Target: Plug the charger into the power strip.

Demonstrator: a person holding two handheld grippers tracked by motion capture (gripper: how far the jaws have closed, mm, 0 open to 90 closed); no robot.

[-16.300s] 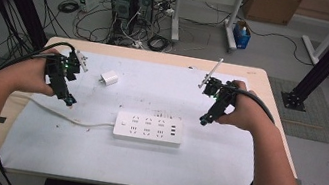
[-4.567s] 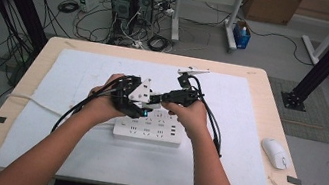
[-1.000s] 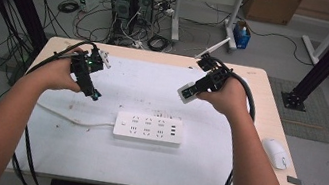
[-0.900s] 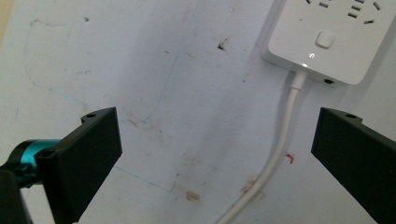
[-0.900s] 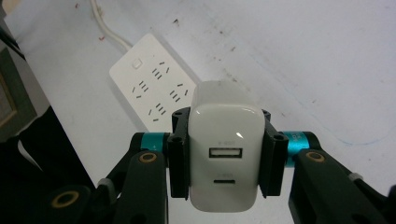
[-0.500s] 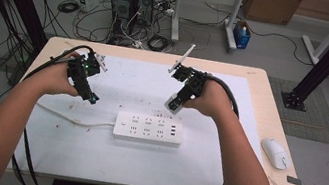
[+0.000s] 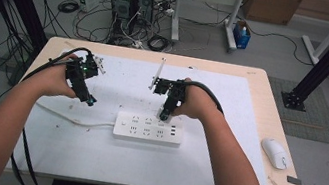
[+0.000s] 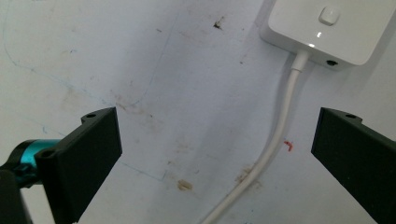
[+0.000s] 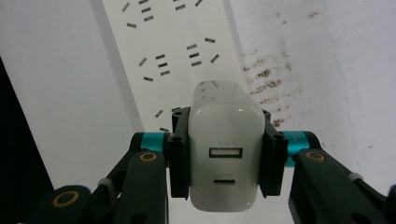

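Since 0.5 s ago the right gripper (image 7: 163, 115) has dropped to the far edge of the power strip (image 7: 148, 129), jaws clamped on a white charger (image 9: 224, 158), apparently to plug it in. Left of the strip, the left gripper (image 7: 89, 101) hovers with jaws wide apart over the strip's cord (image 8: 275, 140). A mouse (image 7: 275, 153) lies well right of the strip; nothing blocks the sockets.

Even, bright overhead light; soft shadows; high view grainy (edges slightly bowed); close views sharp.
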